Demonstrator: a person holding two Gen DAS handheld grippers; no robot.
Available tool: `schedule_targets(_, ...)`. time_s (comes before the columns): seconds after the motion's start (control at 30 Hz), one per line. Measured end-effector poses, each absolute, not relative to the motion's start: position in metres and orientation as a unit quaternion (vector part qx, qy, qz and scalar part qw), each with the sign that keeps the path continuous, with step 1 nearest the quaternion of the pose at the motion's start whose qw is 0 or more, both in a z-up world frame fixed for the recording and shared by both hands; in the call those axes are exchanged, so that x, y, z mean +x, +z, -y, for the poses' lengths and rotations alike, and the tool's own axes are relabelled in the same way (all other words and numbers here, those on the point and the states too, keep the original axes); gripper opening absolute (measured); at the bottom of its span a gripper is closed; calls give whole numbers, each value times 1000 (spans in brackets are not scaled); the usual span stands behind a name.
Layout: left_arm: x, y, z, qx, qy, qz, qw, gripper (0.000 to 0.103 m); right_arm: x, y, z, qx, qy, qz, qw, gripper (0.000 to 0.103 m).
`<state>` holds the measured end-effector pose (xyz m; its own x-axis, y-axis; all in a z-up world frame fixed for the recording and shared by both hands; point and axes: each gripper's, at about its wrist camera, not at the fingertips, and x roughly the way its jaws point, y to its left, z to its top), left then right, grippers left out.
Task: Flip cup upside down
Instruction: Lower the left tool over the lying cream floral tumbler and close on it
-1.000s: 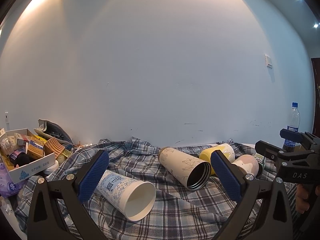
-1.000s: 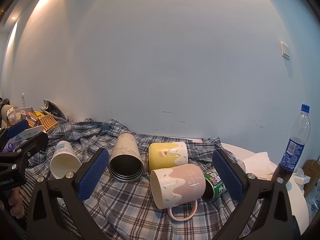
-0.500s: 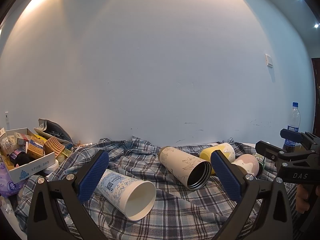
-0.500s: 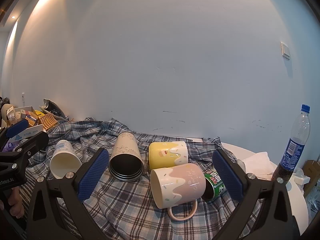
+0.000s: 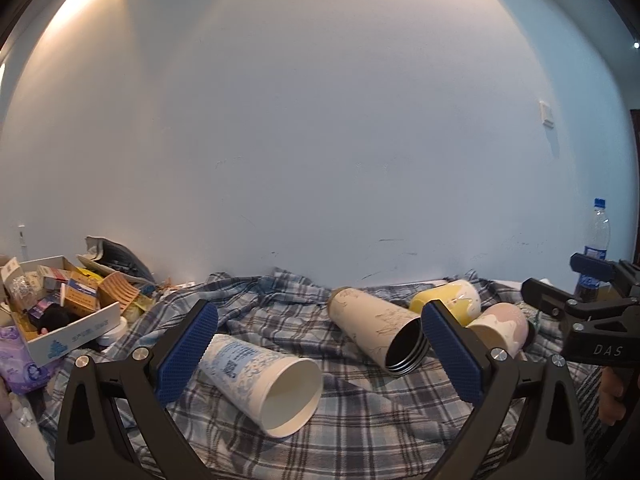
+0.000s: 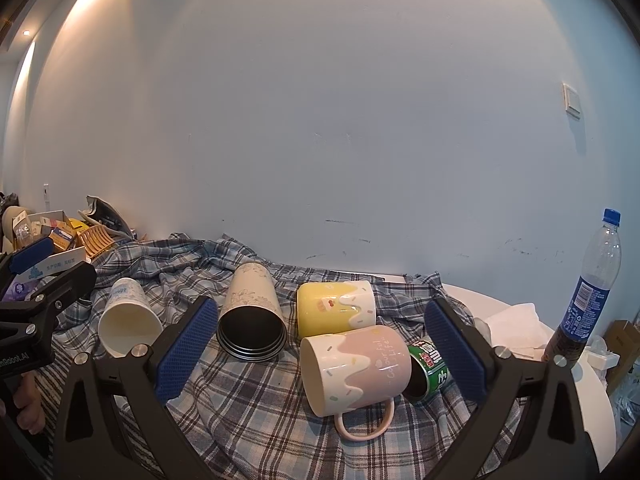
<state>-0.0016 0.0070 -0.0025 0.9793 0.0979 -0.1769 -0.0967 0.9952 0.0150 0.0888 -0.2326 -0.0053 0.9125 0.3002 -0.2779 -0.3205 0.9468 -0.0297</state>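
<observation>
Black tongs (image 5: 320, 356) (blue ribbed pads (image 5: 188, 344))

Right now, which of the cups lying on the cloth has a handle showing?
The pink mug, nearest the right gripper: its loop handle points toward the camera. The yellow mug, tall tumbler and paper cup show none.

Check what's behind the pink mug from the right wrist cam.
Behind the pink mug lies the yellow mug on its side. A green can lies at its base end; the can's near end is hidden. Plaid cloth lies under all.
</observation>
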Motion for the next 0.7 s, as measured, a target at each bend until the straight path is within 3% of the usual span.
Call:
schedule_targets(0.27, -1, 15, -43, 21, 85, -144, 986, 103, 94, -5, 237, -26, 159, -149, 976, 103)
schedule_targets(0.57, 58, -2, -109, -161, 69, -285, 942, 103, 97, -6, 235, -35, 145, -153, 977, 103)
schedule_targets(0.7, 89, -5, -87, -135, 55, -305, 941, 103, 104, -8, 240, -28, 133, -166, 977, 103)
